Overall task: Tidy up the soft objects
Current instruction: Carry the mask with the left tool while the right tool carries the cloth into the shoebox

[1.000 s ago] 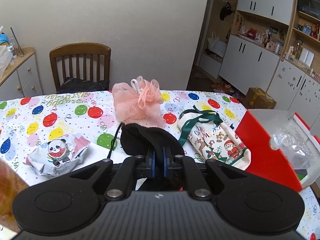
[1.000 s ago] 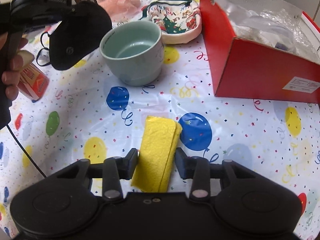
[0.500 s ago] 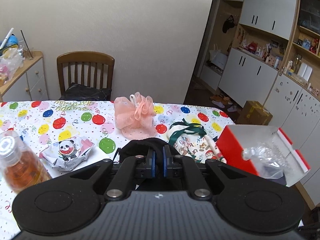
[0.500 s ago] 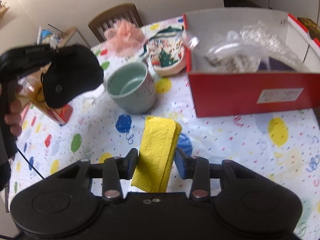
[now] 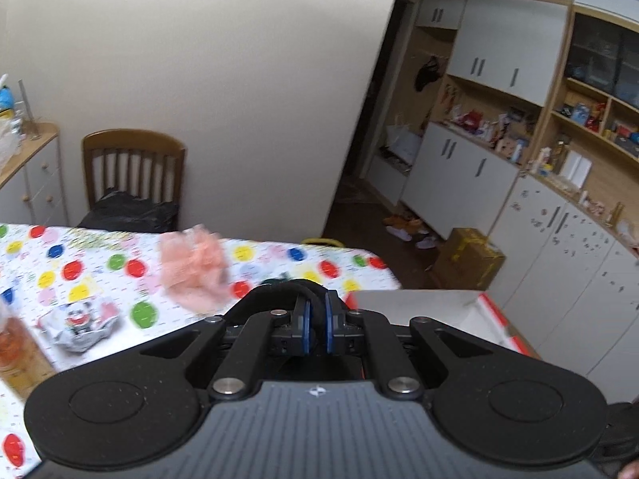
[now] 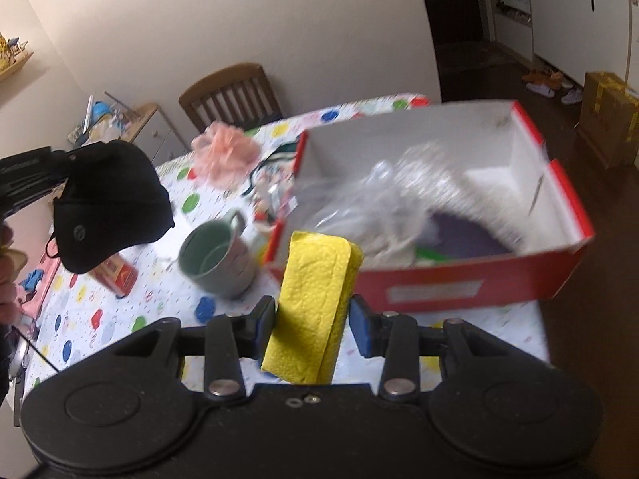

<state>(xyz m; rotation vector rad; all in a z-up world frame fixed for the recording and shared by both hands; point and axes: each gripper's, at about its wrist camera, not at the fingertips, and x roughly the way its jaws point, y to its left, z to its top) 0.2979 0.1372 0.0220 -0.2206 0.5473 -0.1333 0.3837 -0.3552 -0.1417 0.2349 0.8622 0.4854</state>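
Both soft items look mid-carry toward the red box (image 6: pixel 471 283). The right gripper (image 6: pixel 313 319) clasps one folded yellow cloth (image 6: pixel 315 299), held up with the box just beyond at 1 o'clock. The left gripper (image 5: pixel 315 321) is clenched on one black face mask (image 6: pixel 108 207), hanging at 9 o'clock in the right wrist view. Next, each should probably go over the open box and let go. On the table (image 6: pixel 120 311) remain one pink bath pouf (image 6: pixel 223 151) and one green mug (image 6: pixel 217 259).
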